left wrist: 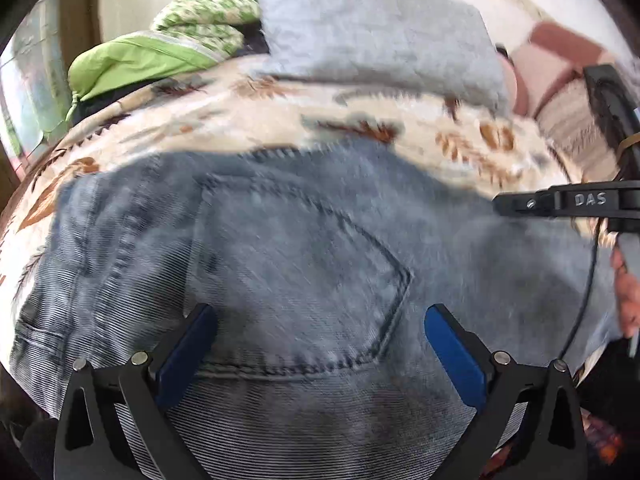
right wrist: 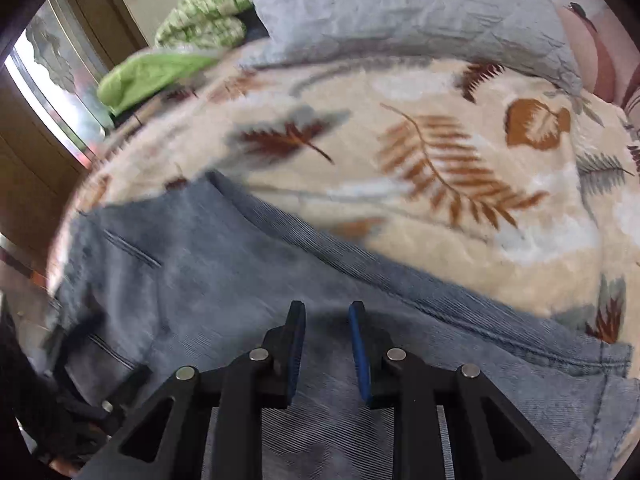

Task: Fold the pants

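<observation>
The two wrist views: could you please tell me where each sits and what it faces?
Left wrist: behind the open left tongs, over the jeans back pocket; the right tongs show at right.
Right wrist: behind the right tongs, narrowly parted, over the jeans.
Shared: jeans, leaf-print blanket, grey pillow.

We see soft daylight entering from the window at upper left, which is blown out white. Motion blur smears the jeans and the leaf-print blanket, worst toward the left. Fisheye distortion bows every edge, and dark vignetting fills the corners.
</observation>
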`<state>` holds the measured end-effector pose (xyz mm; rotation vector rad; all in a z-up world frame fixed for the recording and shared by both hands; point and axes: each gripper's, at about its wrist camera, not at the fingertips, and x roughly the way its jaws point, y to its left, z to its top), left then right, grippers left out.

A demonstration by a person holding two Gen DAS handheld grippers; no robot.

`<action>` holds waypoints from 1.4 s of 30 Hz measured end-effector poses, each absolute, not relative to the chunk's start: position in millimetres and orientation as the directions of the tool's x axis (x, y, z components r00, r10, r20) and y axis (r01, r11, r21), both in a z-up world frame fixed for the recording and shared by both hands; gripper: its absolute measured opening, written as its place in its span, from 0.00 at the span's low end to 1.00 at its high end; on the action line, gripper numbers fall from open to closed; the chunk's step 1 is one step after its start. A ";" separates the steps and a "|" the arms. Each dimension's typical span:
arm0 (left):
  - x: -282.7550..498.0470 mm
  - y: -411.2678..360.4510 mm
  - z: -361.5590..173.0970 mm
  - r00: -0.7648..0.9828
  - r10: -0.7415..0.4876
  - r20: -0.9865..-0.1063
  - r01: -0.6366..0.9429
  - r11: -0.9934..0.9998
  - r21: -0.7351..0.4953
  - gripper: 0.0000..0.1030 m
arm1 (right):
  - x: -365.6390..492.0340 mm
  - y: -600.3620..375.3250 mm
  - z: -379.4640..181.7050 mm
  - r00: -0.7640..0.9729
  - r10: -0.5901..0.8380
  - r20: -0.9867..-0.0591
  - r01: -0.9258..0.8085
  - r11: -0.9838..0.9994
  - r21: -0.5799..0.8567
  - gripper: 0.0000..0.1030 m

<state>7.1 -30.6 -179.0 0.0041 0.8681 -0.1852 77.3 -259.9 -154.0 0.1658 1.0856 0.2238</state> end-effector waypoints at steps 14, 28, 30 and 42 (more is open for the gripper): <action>15.9 6.8 -173.4 0.651 0.017 -0.759 -0.031 0.999 -0.005 1.00 | 139.4 -173.2 -176.5 0.355 0.214 -0.910 -0.097 0.977 0.192 0.25; -53.8 17.8 -163.0 0.499 -0.214 -0.840 0.111 0.977 -0.183 1.00 | 155.1 -179.6 -149.8 0.383 0.340 -0.859 -0.337 0.917 0.213 0.71; -53.2 15.0 -166.3 0.482 -0.215 -0.850 0.125 0.976 -0.176 1.00 | 157.1 -172.6 -152.7 0.354 0.350 -0.867 -0.372 0.903 0.212 0.70; -8.6 46.9 -196.0 0.402 -0.088 -0.912 -0.041 0.993 -0.114 0.92 | 170.6 -128.4 -177.4 0.287 0.217 -0.933 -0.473 0.879 0.059 0.23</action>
